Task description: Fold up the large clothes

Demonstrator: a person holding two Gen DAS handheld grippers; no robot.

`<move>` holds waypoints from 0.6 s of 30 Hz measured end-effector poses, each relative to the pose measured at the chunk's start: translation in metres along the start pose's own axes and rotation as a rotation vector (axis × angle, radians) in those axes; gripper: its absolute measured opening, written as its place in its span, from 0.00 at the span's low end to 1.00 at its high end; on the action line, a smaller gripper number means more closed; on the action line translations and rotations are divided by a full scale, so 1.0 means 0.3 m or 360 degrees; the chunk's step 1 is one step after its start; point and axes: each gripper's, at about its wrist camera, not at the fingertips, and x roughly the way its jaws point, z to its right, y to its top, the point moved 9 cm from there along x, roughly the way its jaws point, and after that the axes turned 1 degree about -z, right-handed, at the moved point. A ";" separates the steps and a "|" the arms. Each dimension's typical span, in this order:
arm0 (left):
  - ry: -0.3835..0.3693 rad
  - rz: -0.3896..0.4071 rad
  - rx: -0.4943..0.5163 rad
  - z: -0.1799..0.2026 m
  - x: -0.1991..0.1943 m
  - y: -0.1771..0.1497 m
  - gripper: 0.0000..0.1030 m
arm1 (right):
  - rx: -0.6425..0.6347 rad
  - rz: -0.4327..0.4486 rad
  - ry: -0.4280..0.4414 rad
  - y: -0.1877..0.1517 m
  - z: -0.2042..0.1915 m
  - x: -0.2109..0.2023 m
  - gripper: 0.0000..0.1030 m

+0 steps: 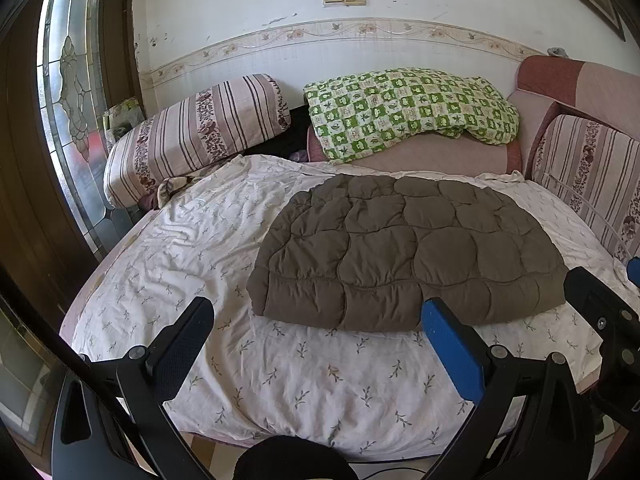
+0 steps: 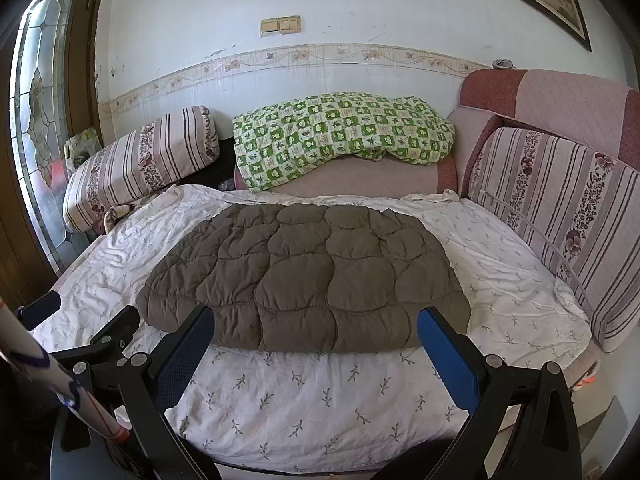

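A brown quilted padded garment [image 1: 404, 252] lies folded into a flat block on the white leaf-print bed sheet [image 1: 280, 380]. It also shows in the right wrist view [image 2: 304, 276]. My left gripper [image 1: 320, 316] is open and empty, hovering over the sheet just in front of the garment's near edge. My right gripper [image 2: 312, 324] is open and empty, its fingertips level with the garment's near edge, apart from it. The right gripper also shows at the right edge of the left wrist view [image 1: 600, 304], and the left gripper at the lower left of the right wrist view [image 2: 84, 328].
A green checked quilt [image 1: 408, 112] lies on a pink cushion at the back. A striped bolster [image 1: 192, 136] lies back left, a striped pillow [image 2: 560, 216] stands at the right against the pink headboard [image 2: 560, 100]. A stained-glass door [image 1: 68, 92] is at the left.
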 end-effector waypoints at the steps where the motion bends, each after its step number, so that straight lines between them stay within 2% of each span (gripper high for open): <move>1: -0.0001 0.0001 0.0000 -0.001 0.000 0.000 1.00 | -0.0002 -0.0001 0.0000 0.001 0.000 0.001 1.00; 18: 0.0000 0.0001 0.0004 -0.005 0.001 -0.003 1.00 | -0.0006 -0.0008 -0.0004 -0.007 0.013 0.007 1.00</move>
